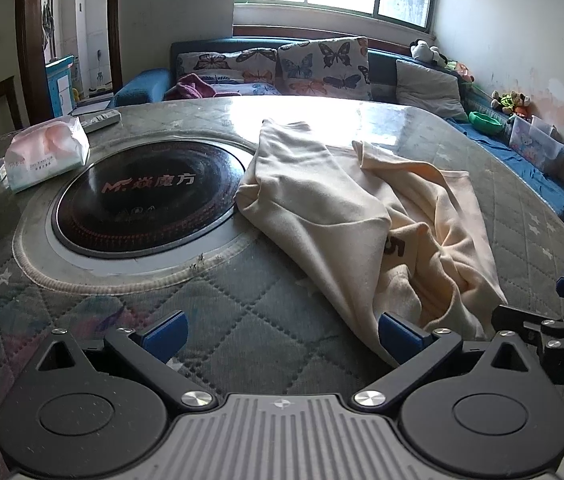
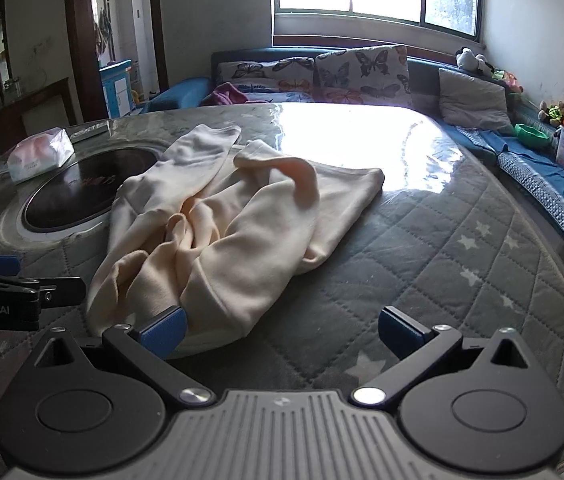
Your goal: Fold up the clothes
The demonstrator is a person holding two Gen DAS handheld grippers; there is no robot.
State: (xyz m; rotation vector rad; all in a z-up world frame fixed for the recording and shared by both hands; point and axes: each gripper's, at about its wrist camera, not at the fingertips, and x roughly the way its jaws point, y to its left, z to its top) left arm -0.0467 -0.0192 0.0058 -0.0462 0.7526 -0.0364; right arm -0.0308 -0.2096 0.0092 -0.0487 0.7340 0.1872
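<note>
A cream garment (image 1: 345, 216) lies crumpled on the quilted table cover, its far sleeve reaching toward the round hob. It also shows in the right wrist view (image 2: 226, 224). My left gripper (image 1: 282, 334) is open and empty, its right fingertip at the garment's near edge. My right gripper (image 2: 282, 330) is open and empty, its left fingertip at the garment's near hem. Each gripper shows at the edge of the other's view: the right one (image 1: 561, 316) and the left one (image 2: 6, 280).
A black round hob (image 1: 150, 196) is set into the table left of the garment. A tissue pack (image 1: 46, 152) and a remote (image 1: 100, 120) lie at the far left. A sofa with butterfly cushions (image 1: 321, 66) stands behind the table.
</note>
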